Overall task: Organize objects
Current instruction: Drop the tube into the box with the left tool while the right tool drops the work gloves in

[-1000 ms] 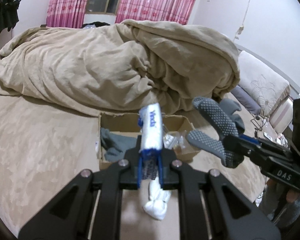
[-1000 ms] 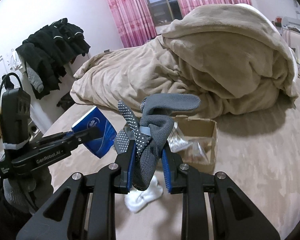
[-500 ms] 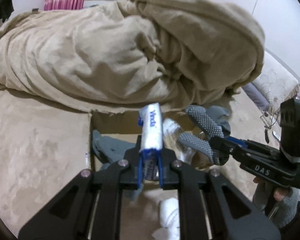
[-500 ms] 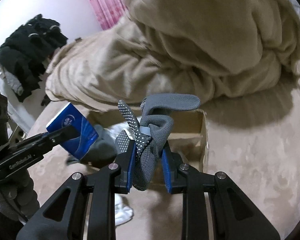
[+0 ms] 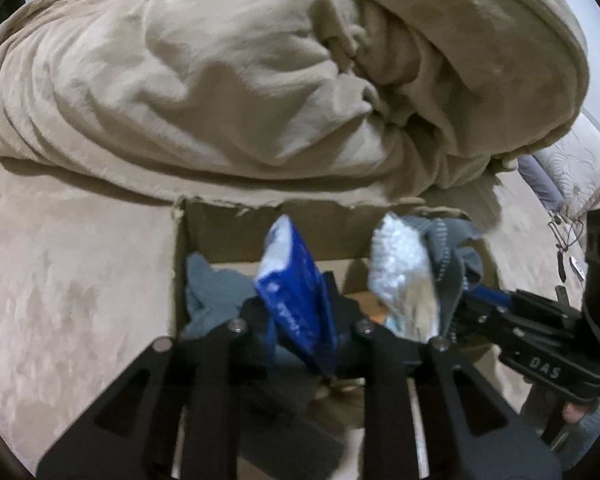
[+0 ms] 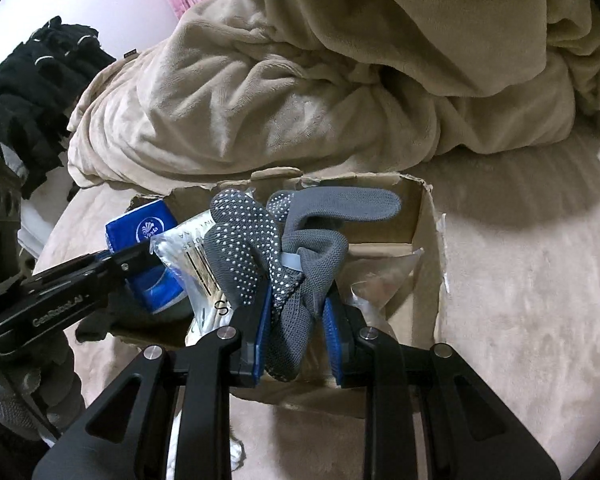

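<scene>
- The blue tissue pack (image 5: 296, 300) sits between the two fingers of the left gripper (image 5: 300, 336). It leans over to one side and looks blurry. I cannot tell if the fingers squeeze it or have let it go.
- In the right wrist view the same tissue pack (image 6: 148, 240) is over the left end of the cardboard box (image 6: 424, 240), and the tip of the left gripper (image 6: 136, 260) is on it.
- The right gripper (image 6: 296, 320) is clamped on a gray glove with white dots (image 6: 292, 248). The blue pads (image 6: 332, 320) press on the glove from both sides.
- The glove hangs over the middle of the box, near its front wall. One gray finger of the glove sticks out toward the right end of the box.
- A clear bag with white bits (image 6: 192, 264) stands in the box between the tissue pack and the glove. It touches the glove.
- Another clear bag (image 6: 384, 284) lies at the right end of the box.
- A gray cloth (image 5: 212, 288) lies in the left end of the box.
- The box sits on a tan bed cover (image 6: 520, 300). A big tan blanket (image 6: 300, 80) is piled up just behind the back wall of the box.
- Black clothes (image 6: 32, 80) hang near the far left edge of the bed.
</scene>
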`<move>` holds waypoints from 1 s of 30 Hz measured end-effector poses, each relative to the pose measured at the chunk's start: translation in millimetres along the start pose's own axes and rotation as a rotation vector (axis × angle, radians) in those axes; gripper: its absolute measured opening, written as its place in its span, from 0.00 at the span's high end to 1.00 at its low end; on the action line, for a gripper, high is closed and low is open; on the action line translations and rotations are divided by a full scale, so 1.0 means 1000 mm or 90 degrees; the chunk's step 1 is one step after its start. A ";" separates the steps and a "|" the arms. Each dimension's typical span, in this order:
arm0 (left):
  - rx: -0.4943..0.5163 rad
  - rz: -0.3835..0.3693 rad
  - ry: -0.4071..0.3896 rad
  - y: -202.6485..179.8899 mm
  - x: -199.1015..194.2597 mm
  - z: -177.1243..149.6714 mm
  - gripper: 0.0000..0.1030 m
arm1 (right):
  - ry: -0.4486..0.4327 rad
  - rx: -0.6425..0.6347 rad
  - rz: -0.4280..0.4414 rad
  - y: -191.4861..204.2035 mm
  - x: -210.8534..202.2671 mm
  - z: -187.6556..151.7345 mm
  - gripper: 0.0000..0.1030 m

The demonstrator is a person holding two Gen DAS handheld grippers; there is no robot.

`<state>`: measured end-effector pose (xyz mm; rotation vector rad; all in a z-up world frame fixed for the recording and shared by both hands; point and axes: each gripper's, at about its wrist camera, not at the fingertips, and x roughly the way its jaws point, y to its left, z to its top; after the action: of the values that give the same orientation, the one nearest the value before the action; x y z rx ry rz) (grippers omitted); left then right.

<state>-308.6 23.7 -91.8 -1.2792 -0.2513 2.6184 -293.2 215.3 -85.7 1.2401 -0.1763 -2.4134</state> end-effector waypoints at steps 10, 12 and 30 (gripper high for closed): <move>-0.005 -0.010 -0.034 -0.001 -0.041 -0.004 0.33 | -0.035 0.009 -0.003 0.008 -0.027 -0.003 0.29; -0.002 -0.012 -0.044 -0.004 -0.054 -0.004 0.33 | -0.041 0.008 -0.002 0.011 -0.035 -0.004 0.25; 0.007 -0.007 -0.102 -0.017 -0.176 -0.051 0.25 | -0.096 -0.012 -0.005 0.046 -0.120 -0.043 0.25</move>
<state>-161.0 -3.9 14.0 -1.0634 -0.2683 2.7115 -182.8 227.6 -7.4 1.0529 -0.1926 -2.5094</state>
